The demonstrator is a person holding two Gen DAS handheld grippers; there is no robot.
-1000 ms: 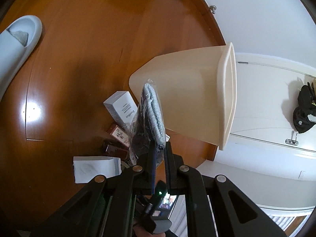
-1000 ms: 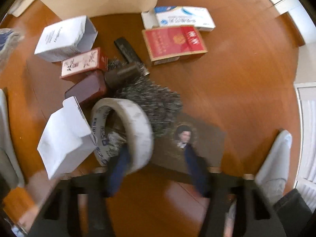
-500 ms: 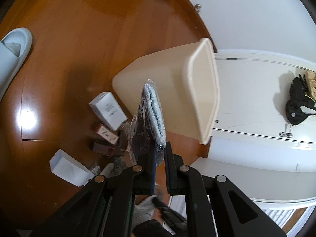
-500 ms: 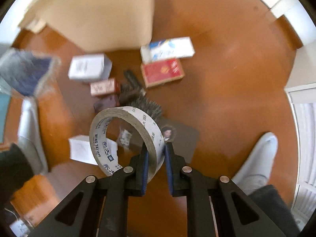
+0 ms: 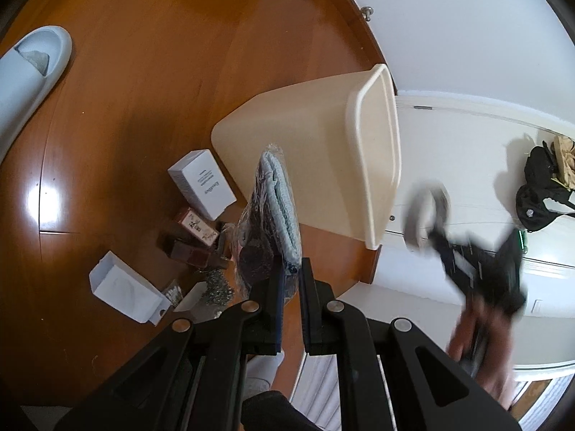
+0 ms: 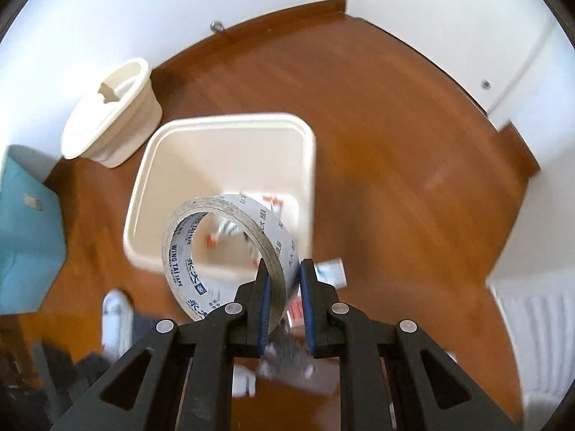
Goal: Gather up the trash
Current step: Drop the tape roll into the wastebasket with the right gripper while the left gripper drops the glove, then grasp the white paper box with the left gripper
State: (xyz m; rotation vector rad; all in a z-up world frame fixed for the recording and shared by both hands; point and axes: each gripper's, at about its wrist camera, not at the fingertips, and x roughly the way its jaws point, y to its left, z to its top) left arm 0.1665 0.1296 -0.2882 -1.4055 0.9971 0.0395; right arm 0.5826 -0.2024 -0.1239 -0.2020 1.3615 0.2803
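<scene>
My right gripper (image 6: 282,280) clamps one tape roll (image 6: 230,251) above the open cream bin (image 6: 309,179); my left gripper (image 5: 291,283) pinches one bagged cloth (image 5: 273,215). Two white boxes (image 5: 201,186) lie beside the bin.

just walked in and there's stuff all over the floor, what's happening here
A person is collecting trash with two handheld grippers. The right gripper holds a roll of tape above the open cream bin. The left gripper is shut on a bagged grey cloth beside the bin. Small boxes lie on the wooden floor.
</scene>
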